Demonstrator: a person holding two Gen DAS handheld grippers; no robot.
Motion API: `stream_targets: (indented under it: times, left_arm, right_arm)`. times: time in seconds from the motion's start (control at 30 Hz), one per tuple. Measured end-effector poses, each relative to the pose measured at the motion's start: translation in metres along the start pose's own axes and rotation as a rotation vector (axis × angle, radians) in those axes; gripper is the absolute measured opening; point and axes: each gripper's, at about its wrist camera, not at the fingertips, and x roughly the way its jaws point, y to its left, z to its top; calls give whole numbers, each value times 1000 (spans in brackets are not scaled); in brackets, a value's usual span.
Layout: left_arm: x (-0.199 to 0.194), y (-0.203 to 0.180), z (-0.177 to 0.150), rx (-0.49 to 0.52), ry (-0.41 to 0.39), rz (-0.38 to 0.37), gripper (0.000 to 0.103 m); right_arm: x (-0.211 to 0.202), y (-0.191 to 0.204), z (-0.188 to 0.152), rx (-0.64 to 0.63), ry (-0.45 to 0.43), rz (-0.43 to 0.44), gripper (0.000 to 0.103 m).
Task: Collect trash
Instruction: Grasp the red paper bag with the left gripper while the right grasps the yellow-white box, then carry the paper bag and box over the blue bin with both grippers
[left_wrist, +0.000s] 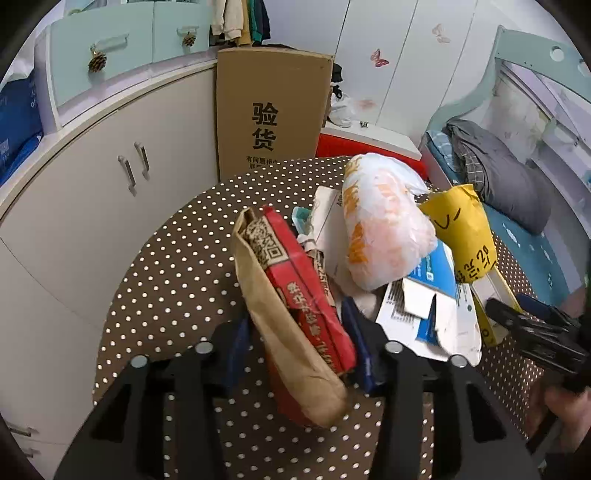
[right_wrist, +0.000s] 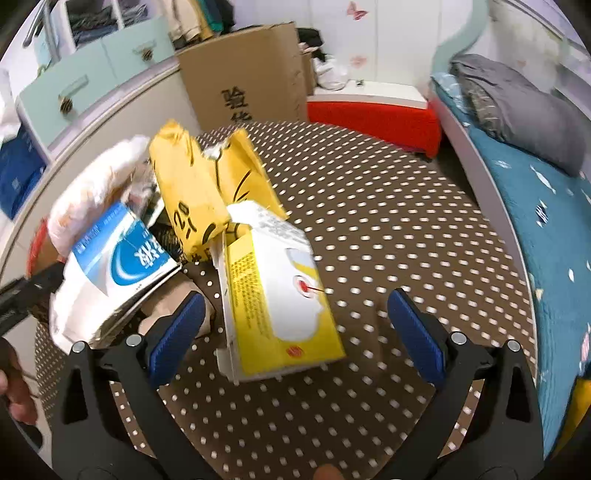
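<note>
Left wrist view: left tongs (left_wrist: 299, 350) clamp a brown-and-red paper bag (left_wrist: 295, 310) above the polka-dot desk (left_wrist: 177, 280), left of the trash pile. Right tongs (right_wrist: 295, 332) gape wide around a yellow-and-white carton (right_wrist: 280, 306), not touching.

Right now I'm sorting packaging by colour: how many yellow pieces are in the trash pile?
2: a crumpled yellow paper bag at the pile's back, and a yellow-and-white carton lying in front of it, between the open right tongs. Others may be buried.
</note>
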Motion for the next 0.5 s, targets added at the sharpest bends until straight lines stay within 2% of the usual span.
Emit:
stream_targets:
  times: [0.07, 0.1, 0.13, 0.2, 0.43, 0.5]
  left_arm:
    - [-4, 5, -3, 3, -6, -3, 42]
    - [-8, 7, -4, 4, -10, 0, 42]
    - [-11, 8, -5, 5, -16, 4, 42]
    - [-18, 12, -9, 7, -29, 7, 42]
    - [-38, 12, -23, 17, -56, 13, 42]
    - [-43, 11, -27, 17, -65, 11, 42]
  right_arm:
    - [9, 3, -2, -20, 22, -4, 74]
    - [8, 6, -3, -38, 5, -22, 64]
    - [7, 7, -5, -46, 3, -27, 61]
    - [3, 4, -8, -28, 7, 14, 60]
    - [-26, -8, -28, -3, -10, 37, 59]
    - [-36, -14, -32, 26, -11, 69, 59]
